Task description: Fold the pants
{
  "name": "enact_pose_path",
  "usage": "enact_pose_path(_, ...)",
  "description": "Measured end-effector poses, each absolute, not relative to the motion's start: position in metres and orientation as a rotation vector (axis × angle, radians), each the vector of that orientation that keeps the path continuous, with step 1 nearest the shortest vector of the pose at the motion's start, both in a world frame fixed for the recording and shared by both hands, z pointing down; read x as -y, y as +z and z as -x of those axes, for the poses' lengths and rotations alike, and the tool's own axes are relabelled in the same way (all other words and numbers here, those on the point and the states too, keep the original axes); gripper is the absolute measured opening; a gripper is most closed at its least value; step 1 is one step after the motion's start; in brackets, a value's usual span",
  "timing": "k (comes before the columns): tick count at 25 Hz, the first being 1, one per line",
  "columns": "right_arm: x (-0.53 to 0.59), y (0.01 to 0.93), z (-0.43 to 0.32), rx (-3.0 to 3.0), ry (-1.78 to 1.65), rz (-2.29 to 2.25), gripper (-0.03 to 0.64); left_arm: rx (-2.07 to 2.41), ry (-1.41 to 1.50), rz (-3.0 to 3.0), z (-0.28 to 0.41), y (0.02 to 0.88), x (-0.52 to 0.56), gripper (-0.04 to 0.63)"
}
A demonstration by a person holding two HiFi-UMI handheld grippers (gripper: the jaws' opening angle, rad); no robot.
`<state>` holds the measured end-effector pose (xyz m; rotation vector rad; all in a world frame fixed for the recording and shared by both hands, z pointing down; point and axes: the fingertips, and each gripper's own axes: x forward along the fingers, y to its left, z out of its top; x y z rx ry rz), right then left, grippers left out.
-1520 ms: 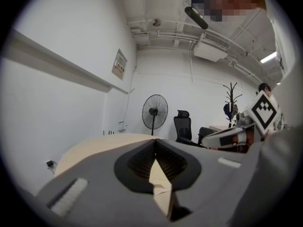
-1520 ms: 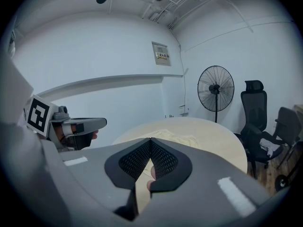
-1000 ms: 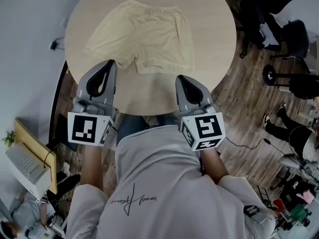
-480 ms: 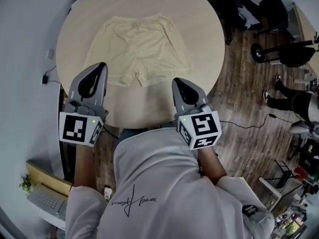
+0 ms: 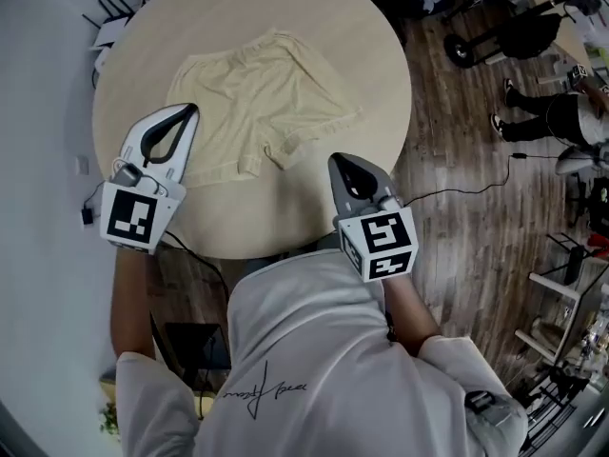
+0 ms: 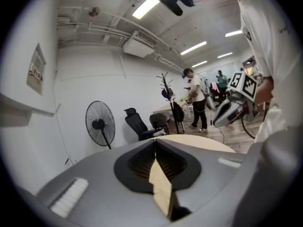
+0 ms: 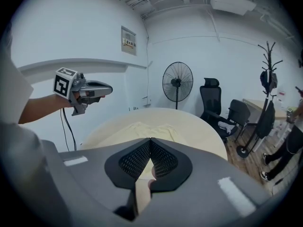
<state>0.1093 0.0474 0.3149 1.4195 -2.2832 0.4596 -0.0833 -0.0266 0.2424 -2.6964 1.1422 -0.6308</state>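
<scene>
Pants [image 5: 262, 103] lie spread flat on the round table [image 5: 285, 212]. We hold the left gripper [image 5: 186, 112] at their left and the right gripper [image 5: 344, 162] near-right, both clenched on nothing.

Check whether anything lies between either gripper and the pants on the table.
Nothing visible does. The pants lie spread alone on the round table; only bare tabletop separates them from the right gripper, and the left gripper appears over their edge.
</scene>
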Motion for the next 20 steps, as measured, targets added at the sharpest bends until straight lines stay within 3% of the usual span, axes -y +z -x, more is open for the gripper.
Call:
enact_pose_path(9,-0.042,0.347,-0.163,2.081,0.522,-1.600,-0.006,-0.615,-0.745,2.685,0.021,0.300,0.108,0.054)
enact_pose_path(20,0.015,0.398,-0.202,2.042,0.604,-1.595,-0.006,-0.514,-0.992,2.701,-0.025,0.382,0.221,0.055)
